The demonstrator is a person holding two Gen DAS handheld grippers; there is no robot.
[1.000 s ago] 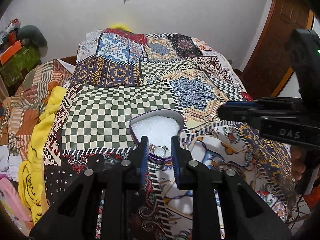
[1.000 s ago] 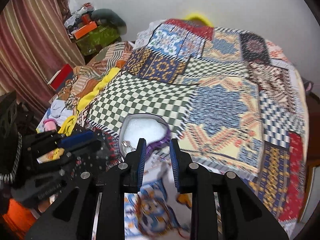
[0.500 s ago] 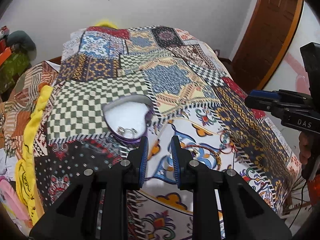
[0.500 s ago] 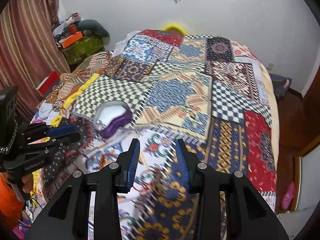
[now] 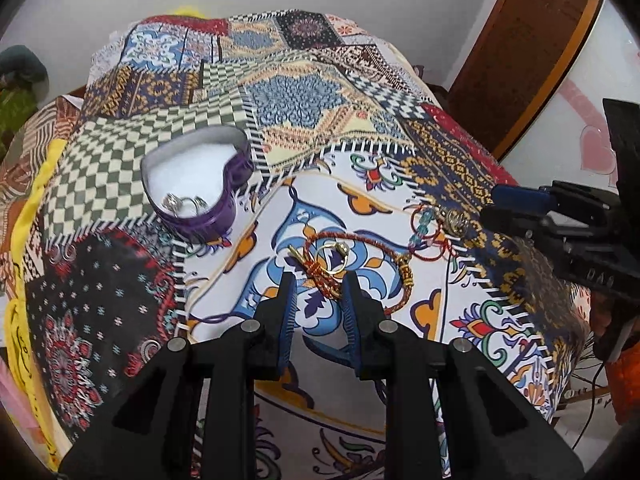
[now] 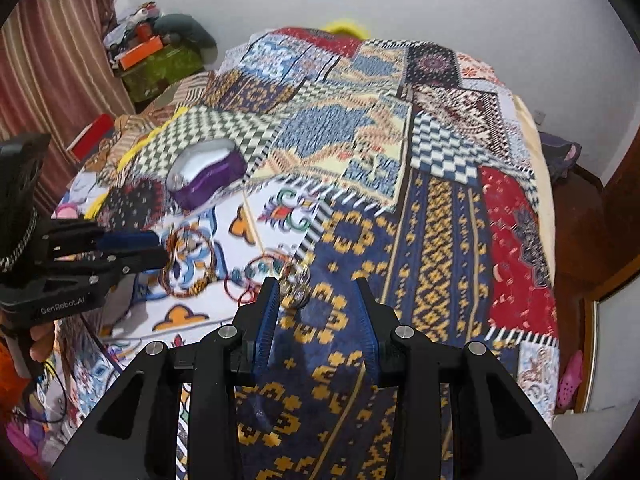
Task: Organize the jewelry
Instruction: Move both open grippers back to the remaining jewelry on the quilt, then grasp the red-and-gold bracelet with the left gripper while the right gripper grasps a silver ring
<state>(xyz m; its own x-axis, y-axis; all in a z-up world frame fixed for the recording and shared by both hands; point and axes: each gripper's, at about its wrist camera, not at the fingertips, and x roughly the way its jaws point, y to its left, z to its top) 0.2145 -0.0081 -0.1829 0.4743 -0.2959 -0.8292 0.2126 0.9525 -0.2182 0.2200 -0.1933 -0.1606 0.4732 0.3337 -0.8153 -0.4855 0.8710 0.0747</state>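
Hovering over the patchwork bedspread [image 5: 360,184], the left gripper [image 5: 319,280] is standing part-open and empty, a thin gold ring [image 5: 332,258] lying just ahead between its tips; the right gripper [image 6: 316,286], also empty, is pointing elsewhere, farther from that ring.

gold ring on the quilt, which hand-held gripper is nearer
Left. The left hand-held gripper sits just short of the gold ring, fingers either side; the right hand-held gripper is off to its right.
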